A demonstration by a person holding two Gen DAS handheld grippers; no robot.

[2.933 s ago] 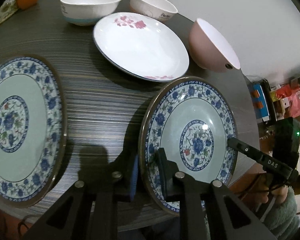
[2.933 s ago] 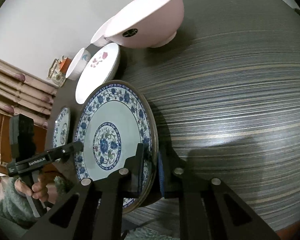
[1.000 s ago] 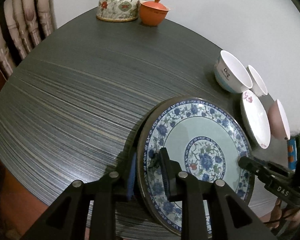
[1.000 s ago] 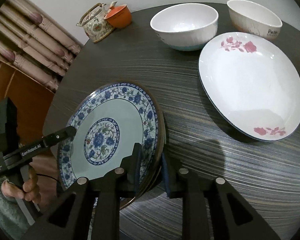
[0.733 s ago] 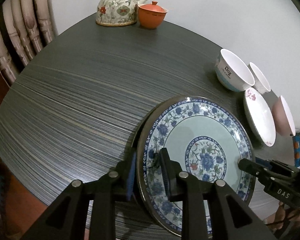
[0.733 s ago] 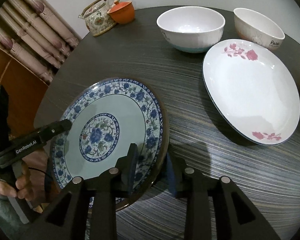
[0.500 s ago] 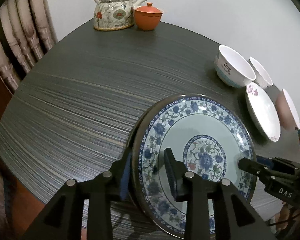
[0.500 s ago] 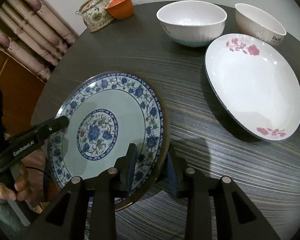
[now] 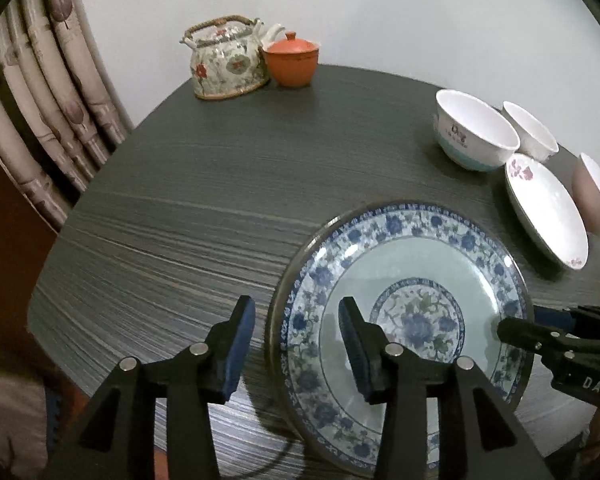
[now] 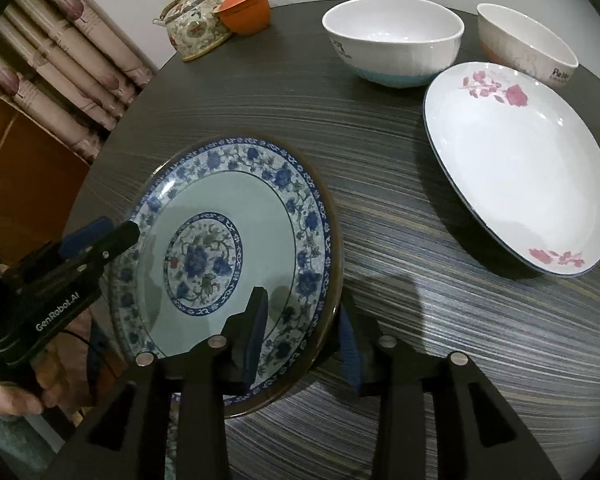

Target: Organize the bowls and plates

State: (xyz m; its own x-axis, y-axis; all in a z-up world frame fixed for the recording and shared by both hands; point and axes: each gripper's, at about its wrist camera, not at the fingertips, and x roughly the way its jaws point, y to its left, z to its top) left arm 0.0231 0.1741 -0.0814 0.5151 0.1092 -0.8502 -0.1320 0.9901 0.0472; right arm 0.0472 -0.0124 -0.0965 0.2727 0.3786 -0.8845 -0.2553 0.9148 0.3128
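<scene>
At the near edge of the round dark table (image 9: 228, 184), my left gripper (image 9: 296, 344) and right gripper (image 10: 302, 328) each straddled an opposite side of the blue-and-white plate's (image 10: 236, 216) rim, jaws opening, pads clear of the glaze on both sides. The plate lay flat near the table's edge, apparently atop a matching one whose rim just showed beneath it, its left rim between my left fingers and its right rim between my right. I judged it stiff, glazed ceramic: fairly heavy, slippery and quick to chip, best pinched at the rim from two opposite sides. Just beyond sat the rose-patterned white plate (image 10: 516, 168), then the white bowl with a blue base (image 10: 396, 46), a second white bowl (image 10: 528, 52) and a pink bowl (image 9: 596, 196). Farthest back stood the floral teapot (image 9: 226, 62) and an orange lidded cup (image 9: 294, 62).
</scene>
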